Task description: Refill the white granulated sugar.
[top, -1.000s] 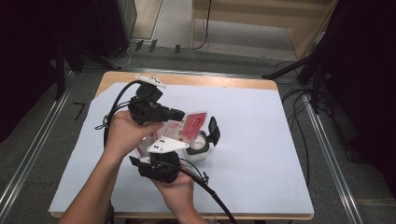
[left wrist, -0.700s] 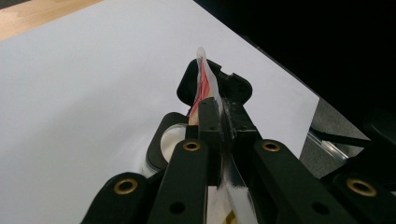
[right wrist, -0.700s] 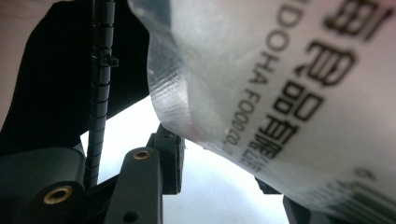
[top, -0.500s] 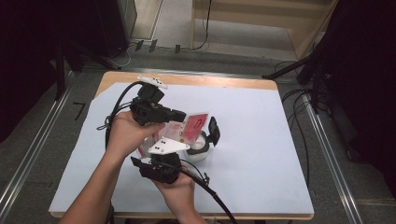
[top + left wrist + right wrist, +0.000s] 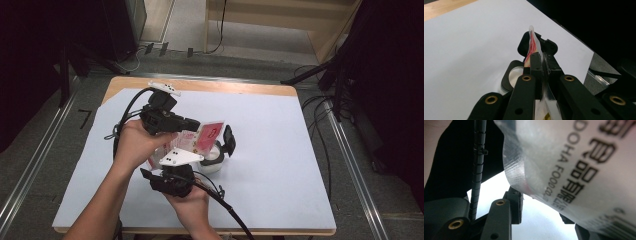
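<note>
While our left gripper (image 5: 540, 58) pinches the red packet (image 5: 207, 135) above the white cup (image 5: 212, 159), we cannot tell about our right gripper's (image 5: 227, 140) jaws.

On the packet (image 5: 579, 170) I read "DOHA FOOD CO." beside Chinese characters; floor mark (image 5: 85, 118) reads like "7".
</note>
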`<state>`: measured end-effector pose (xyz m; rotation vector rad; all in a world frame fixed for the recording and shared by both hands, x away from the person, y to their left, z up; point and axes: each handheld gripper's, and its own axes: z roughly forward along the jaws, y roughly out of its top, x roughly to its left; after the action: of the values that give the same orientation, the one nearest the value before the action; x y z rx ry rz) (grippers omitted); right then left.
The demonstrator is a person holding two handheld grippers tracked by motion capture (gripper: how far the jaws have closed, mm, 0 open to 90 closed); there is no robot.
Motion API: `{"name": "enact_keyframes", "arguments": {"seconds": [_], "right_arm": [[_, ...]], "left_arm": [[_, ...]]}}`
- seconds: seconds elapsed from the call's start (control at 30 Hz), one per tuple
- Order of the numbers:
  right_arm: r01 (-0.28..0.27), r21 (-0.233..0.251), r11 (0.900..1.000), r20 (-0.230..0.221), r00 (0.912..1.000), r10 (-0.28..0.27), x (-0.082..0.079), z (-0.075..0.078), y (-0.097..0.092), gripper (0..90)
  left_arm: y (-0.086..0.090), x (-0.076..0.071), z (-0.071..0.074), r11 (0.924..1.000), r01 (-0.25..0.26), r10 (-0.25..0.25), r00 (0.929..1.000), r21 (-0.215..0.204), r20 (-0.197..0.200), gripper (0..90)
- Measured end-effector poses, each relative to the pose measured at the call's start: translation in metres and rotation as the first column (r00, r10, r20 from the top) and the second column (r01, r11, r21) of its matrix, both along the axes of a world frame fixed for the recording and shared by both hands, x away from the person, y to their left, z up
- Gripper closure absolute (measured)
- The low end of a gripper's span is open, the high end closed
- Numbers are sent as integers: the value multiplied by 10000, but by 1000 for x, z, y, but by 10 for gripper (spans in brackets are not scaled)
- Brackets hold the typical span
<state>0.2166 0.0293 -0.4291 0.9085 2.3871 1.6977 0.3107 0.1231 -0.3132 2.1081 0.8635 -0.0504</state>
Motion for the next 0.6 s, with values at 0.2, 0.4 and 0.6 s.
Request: {"name": "enact_keyframes", "arguments": {"seconds": [0.2, 0.4, 0.6], "right_arm": [[-3, -15, 10000, 15, 10000, 3, 0, 0, 0, 614], [-12, -80, 10000, 72, 10000, 13, 0, 0, 0, 620], [-10, -74, 10000, 50, 10000, 10, 0, 0, 0, 622]], "left_arm": [[1, 0, 0, 10000, 23, -23, 10000, -27, -19, 877], [2, 1, 0, 10000, 12, -12, 10000, 13, -62, 877], [2, 1, 0, 10000, 2, -2, 10000, 19, -65, 877]]}}
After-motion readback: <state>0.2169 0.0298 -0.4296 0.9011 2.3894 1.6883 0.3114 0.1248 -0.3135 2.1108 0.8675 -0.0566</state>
